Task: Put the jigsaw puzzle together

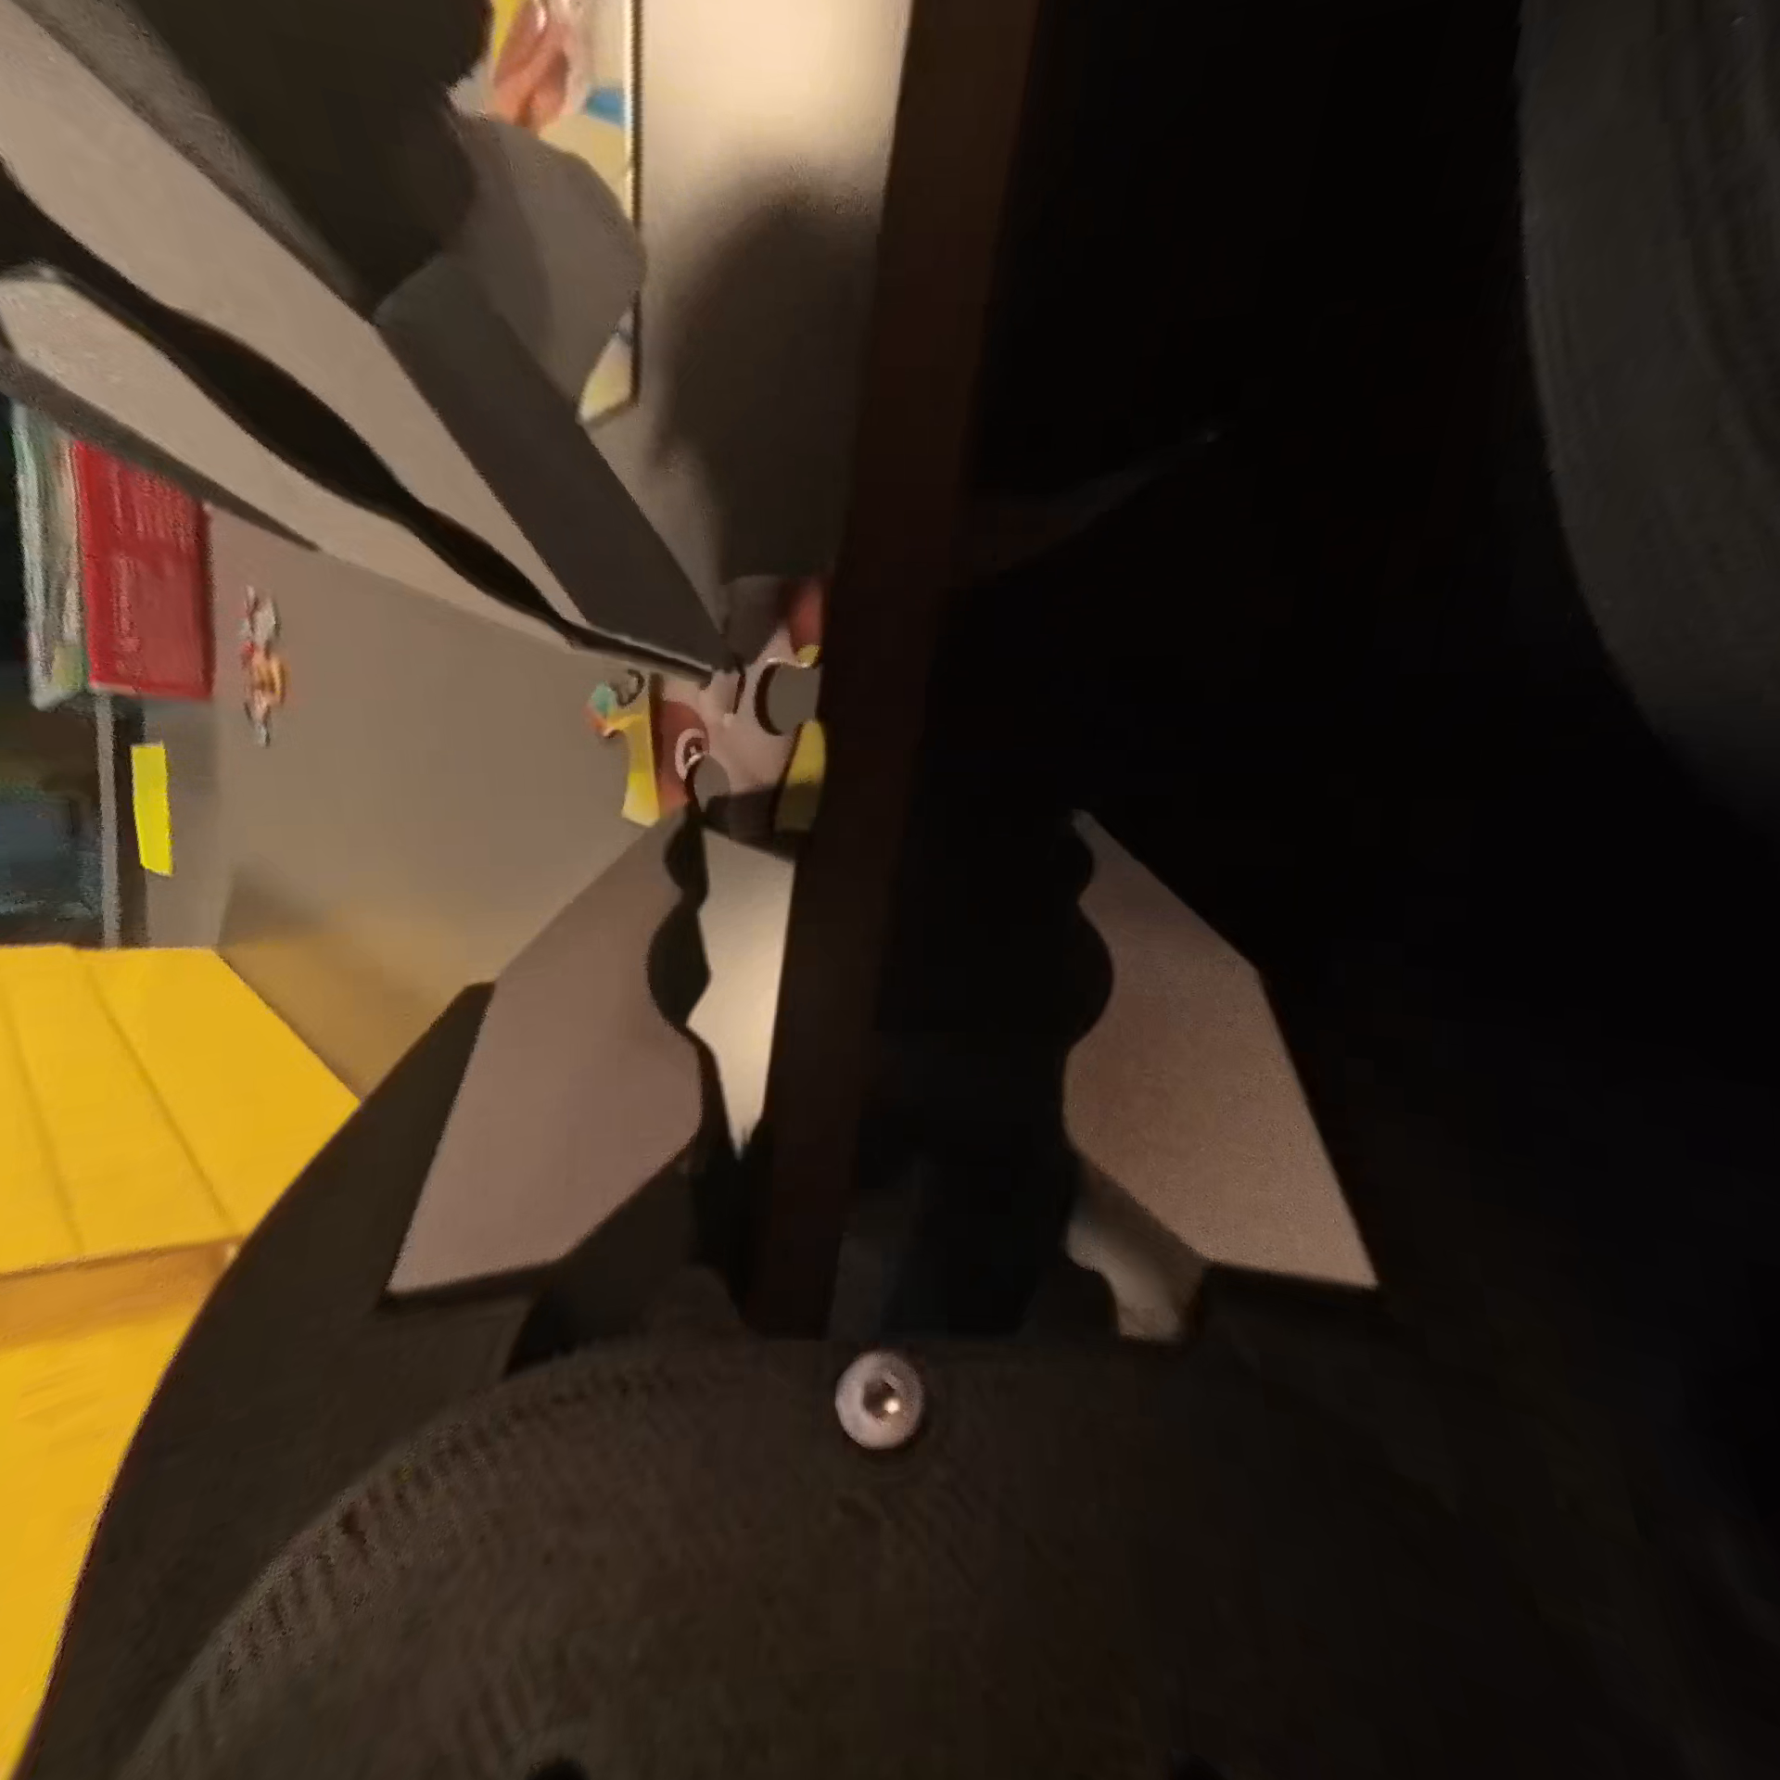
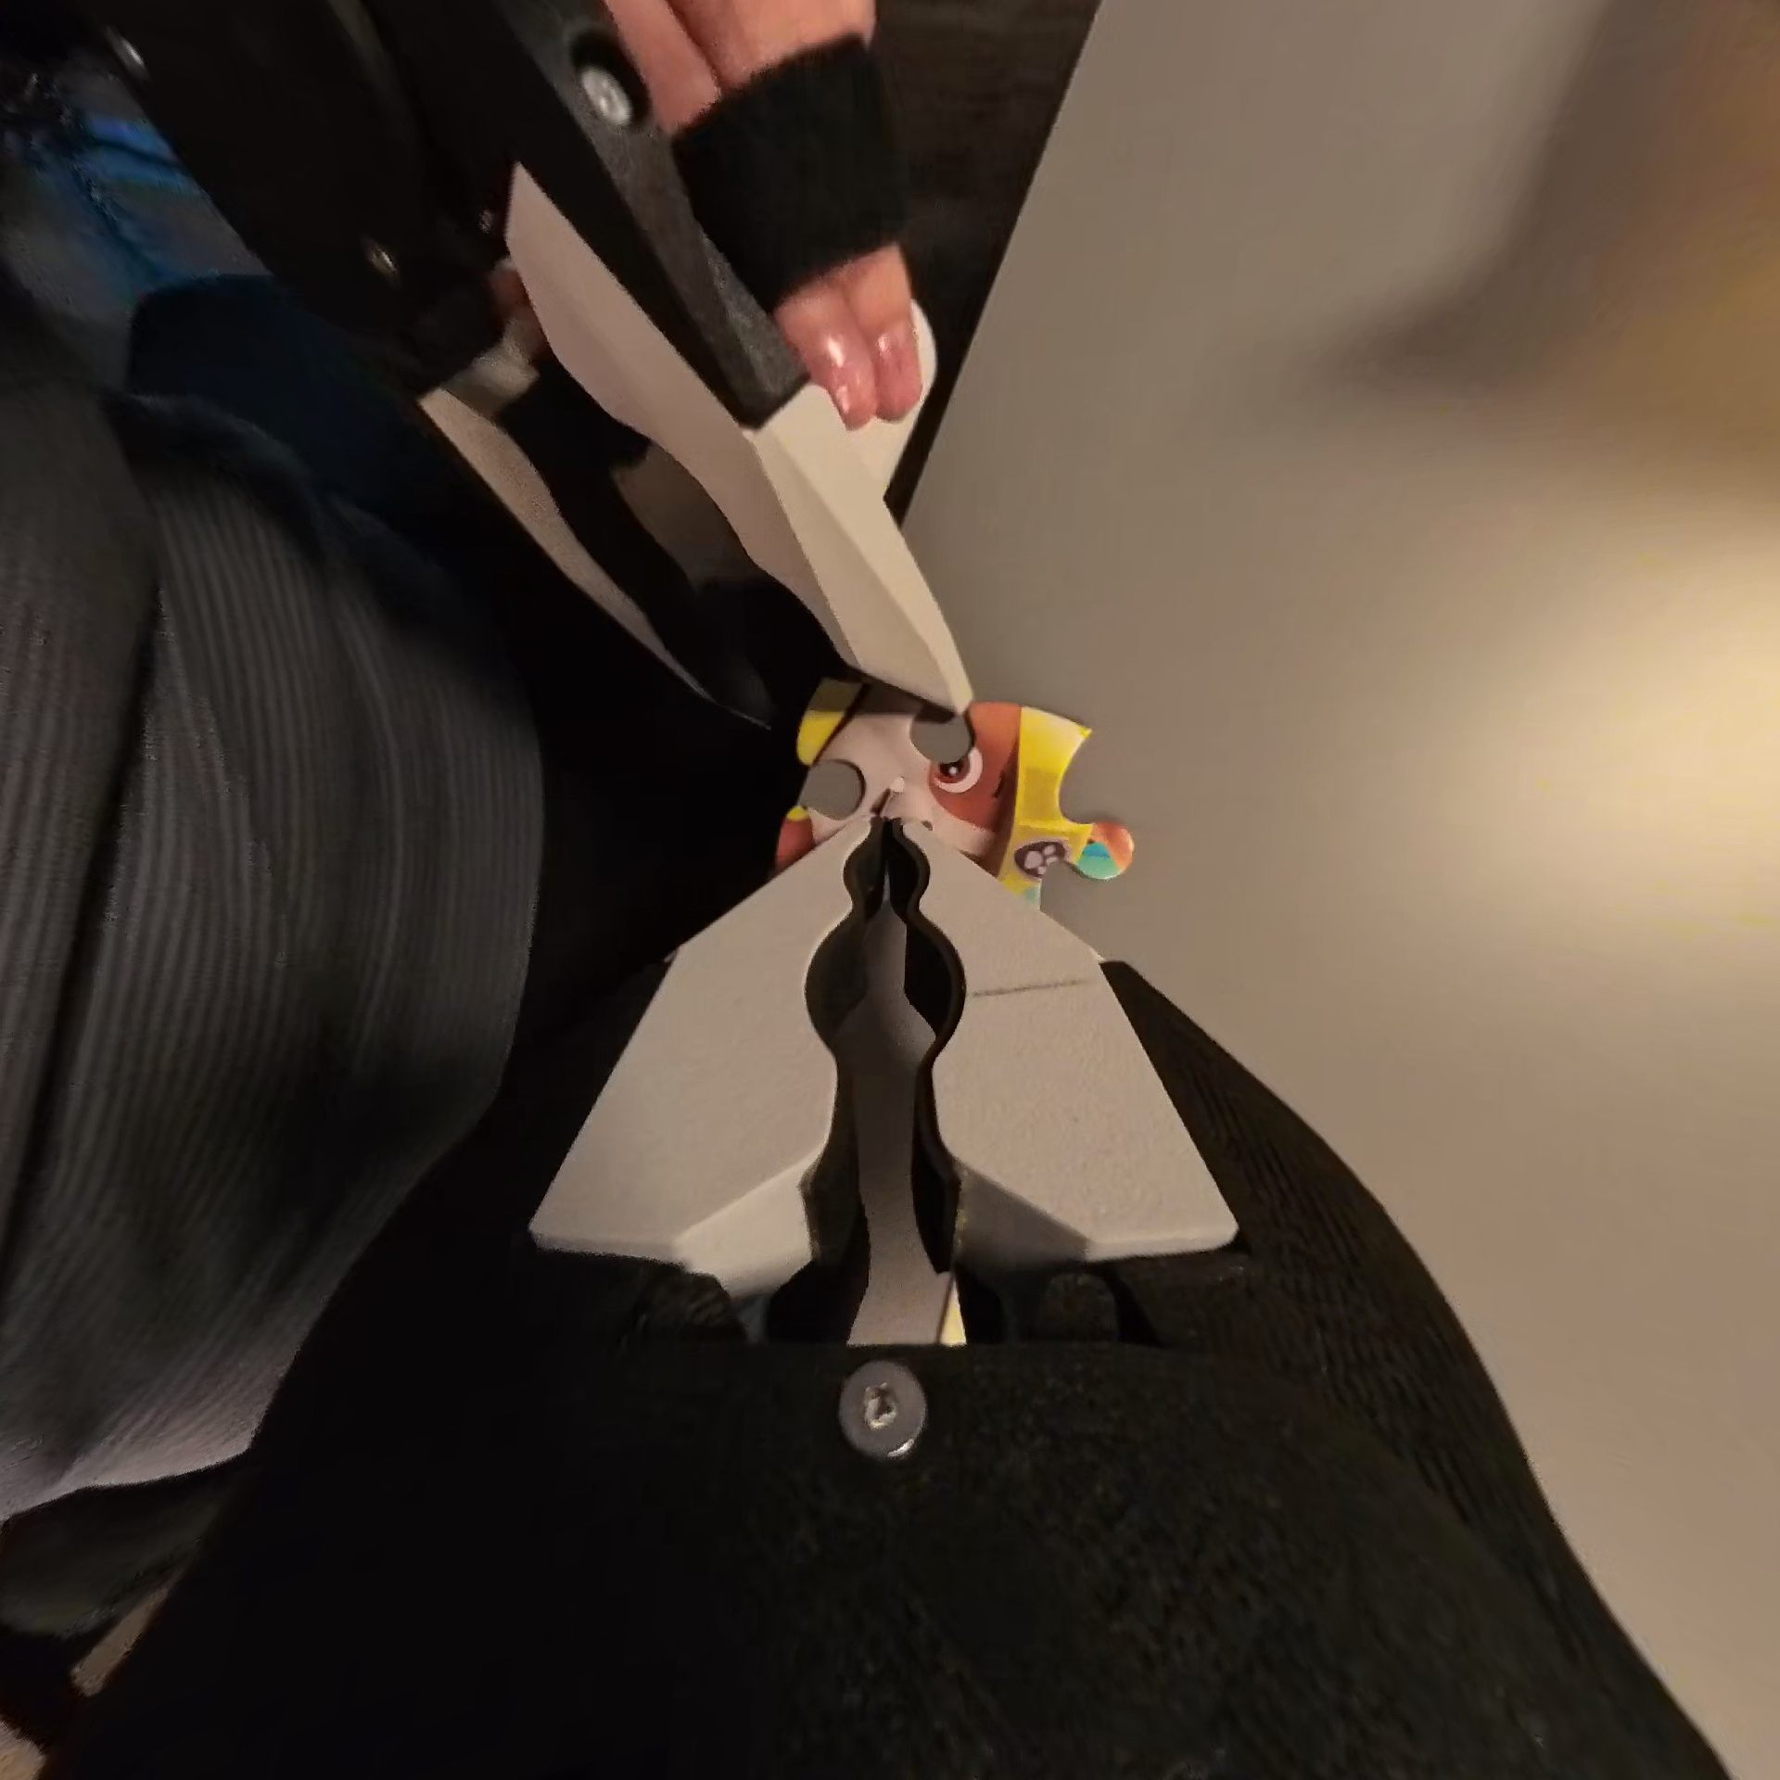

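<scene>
Yellow box [image 1: 125,1108]: left view only.

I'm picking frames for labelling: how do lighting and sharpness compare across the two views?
Left wrist view: right half nearly black, table edge a dark bar, yellow surface and far clutter smeared by blur. Right wrist view: brighter, puzzle piece fairly sharp, warm glow on the table, edges blurred and wide-angle bent.

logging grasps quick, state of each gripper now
left gripper: open, straddling the table edge
right gripper: shut, tips at the puzzle piece
</scene>
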`<action>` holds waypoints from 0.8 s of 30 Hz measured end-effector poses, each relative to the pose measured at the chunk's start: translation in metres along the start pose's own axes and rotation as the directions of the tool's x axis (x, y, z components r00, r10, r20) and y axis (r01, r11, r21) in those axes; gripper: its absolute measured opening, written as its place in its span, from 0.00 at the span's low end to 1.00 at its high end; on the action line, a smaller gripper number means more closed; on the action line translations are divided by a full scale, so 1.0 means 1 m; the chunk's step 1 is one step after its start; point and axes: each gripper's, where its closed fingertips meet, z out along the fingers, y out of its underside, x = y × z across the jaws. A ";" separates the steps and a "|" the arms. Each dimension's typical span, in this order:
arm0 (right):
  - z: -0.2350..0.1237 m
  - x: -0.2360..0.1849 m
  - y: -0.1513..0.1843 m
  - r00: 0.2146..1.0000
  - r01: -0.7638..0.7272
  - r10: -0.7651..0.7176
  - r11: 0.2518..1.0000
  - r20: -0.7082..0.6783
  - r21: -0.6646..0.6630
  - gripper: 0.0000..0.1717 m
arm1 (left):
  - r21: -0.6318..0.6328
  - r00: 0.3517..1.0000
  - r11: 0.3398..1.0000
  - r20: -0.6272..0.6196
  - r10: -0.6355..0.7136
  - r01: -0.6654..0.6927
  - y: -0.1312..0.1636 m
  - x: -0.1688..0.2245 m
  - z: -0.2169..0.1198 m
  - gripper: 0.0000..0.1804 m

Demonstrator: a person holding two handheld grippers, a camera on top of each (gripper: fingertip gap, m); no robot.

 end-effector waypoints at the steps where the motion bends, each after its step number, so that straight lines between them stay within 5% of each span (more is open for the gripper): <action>1: -0.005 -0.002 0.002 1.000 -0.010 0.011 1.000 -0.016 0.023 0.00 | -0.001 0.999 1.000 0.028 0.026 -0.026 -0.003 -0.001 0.001 0.36; 5: -0.039 -0.005 0.012 0.988 -0.130 0.140 0.979 -0.059 0.158 0.00 | 0.037 0.992 0.998 0.116 0.051 -0.056 -0.015 -0.008 -0.008 0.10; 9: -0.059 -0.005 0.035 0.959 -0.244 0.268 0.944 -0.086 0.222 0.00 | 0.132 0.986 0.989 0.161 0.040 -0.062 -0.036 -0.009 -0.009 0.31; 12: -0.070 -0.007 0.049 0.936 -0.314 0.345 0.911 -0.076 0.268 0.00 | 0.141 0.990 0.986 0.123 0.074 -0.091 -0.042 -0.003 -0.003 0.04; 18: -0.122 -0.003 0.067 0.873 -0.426 0.487 0.795 -0.035 0.431 0.01 | 0.129 0.938 0.980 0.330 0.103 -0.152 -0.046 -0.047 -0.028 0.00; 24: -0.154 0.018 0.059 0.800 -0.572 0.581 0.666 0.146 0.479 0.12 | 0.172 0.791 0.901 0.562 0.243 -0.399 -0.107 -0.097 -0.025 0.00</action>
